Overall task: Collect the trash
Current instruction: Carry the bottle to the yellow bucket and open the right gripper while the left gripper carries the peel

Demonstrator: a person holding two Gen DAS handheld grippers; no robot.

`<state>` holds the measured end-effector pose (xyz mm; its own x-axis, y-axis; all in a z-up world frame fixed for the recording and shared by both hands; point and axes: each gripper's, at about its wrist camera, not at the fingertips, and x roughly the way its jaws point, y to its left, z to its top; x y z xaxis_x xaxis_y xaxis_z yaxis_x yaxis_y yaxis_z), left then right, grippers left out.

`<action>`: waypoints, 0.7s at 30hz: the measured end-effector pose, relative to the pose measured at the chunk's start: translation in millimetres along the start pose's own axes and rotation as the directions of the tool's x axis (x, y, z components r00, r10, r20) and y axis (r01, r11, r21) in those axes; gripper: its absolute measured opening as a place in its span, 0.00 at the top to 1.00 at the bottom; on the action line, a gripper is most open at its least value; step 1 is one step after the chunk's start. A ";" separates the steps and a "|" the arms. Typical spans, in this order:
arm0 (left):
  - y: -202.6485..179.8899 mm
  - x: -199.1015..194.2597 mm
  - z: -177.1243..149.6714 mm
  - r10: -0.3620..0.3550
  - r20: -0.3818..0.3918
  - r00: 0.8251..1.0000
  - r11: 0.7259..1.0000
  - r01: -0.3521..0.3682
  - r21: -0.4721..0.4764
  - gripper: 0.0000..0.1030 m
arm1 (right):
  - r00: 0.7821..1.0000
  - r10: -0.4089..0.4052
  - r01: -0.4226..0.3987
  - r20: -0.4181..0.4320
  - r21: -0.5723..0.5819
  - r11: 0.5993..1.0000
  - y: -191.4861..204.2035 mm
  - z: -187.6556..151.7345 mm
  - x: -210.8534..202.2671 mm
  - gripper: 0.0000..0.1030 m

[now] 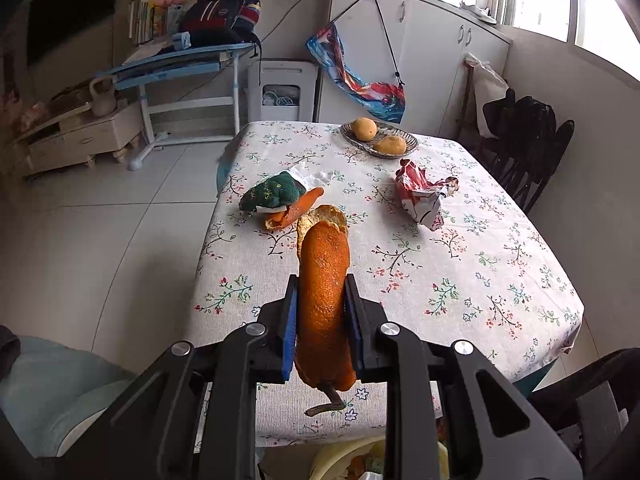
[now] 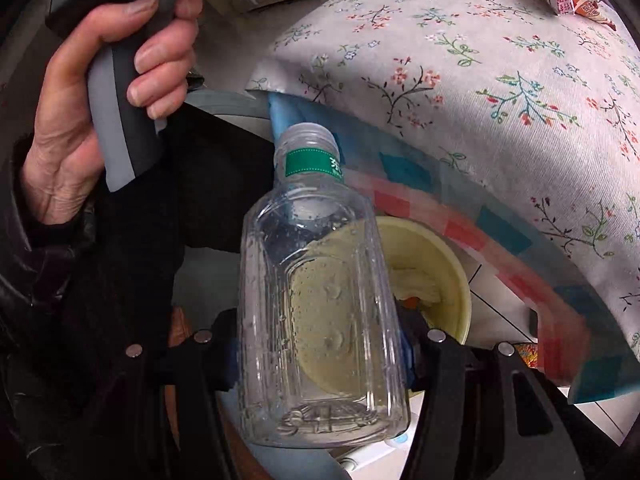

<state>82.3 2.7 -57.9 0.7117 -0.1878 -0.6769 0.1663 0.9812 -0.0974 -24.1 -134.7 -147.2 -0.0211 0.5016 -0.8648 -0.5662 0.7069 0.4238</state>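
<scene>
My left gripper (image 1: 321, 288) is shut on a long curled orange peel (image 1: 323, 300) and holds it above the near edge of the floral table (image 1: 440, 280). More orange peel (image 1: 296, 210) lies under a green cloth (image 1: 272, 194) on the table, with a crumpled red and white wrapper (image 1: 424, 196) to the right. My right gripper (image 2: 320, 356) is shut on a clear, capless plastic bottle (image 2: 320, 300) with a green neck label, held over a pale yellow bin (image 2: 432, 276) below the table edge. The wrapper also shows in the right wrist view (image 2: 576, 0).
A wicker dish (image 1: 404, 154) with two yellow fruits (image 1: 364, 129) stands at the table's far side. A dark chair (image 1: 528, 152) stands at the right. The person's hand (image 2: 100, 92) holds the left gripper's handle. White tissue (image 1: 316, 176) lies behind the green cloth.
</scene>
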 end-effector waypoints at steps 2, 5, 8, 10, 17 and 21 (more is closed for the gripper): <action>-0.9 -3.1 -2.4 -0.002 0.003 1.000 1.000 0.002 0.004 0.80 | 0.998 -0.027 0.025 -0.063 -0.022 0.999 2.5 -6.6 13.4 0.44; -0.6 -8.3 -6.4 -0.005 0.005 1.000 1.000 0.005 0.007 0.80 | 0.995 -0.068 0.067 -0.066 -0.024 0.997 1.4 -5.2 16.7 0.37; -0.5 -12.5 -10.3 -0.007 0.006 1.000 1.000 0.007 0.010 0.80 | 0.998 -0.068 0.068 0.014 0.021 0.997 -7.3 -0.7 1.3 0.34; -0.5 -14.0 -12.0 -0.009 0.007 1.000 1.000 0.009 0.012 0.80 | 0.994 -0.076 0.071 0.081 0.061 0.996 -13.6 1.3 -11.3 0.34; -7.0 -19.3 -22.9 -0.020 -0.003 1.000 0.999 0.021 0.034 0.80 | 0.940 -0.139 0.082 0.312 0.190 0.978 -30.9 -1.0 -55.4 0.29; -16.1 -23.7 -34.3 -0.033 -0.019 0.999 0.998 0.034 0.058 0.80 | 0.895 -0.189 0.081 0.404 0.268 0.960 -43.1 -2.9 -75.1 0.28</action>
<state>39.4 -7.1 -65.3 0.6929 -0.2195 -0.6868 0.2302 0.9700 -0.0777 -0.6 -204.2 -101.3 0.4210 0.5172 -0.7452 -0.3248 0.8530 0.4085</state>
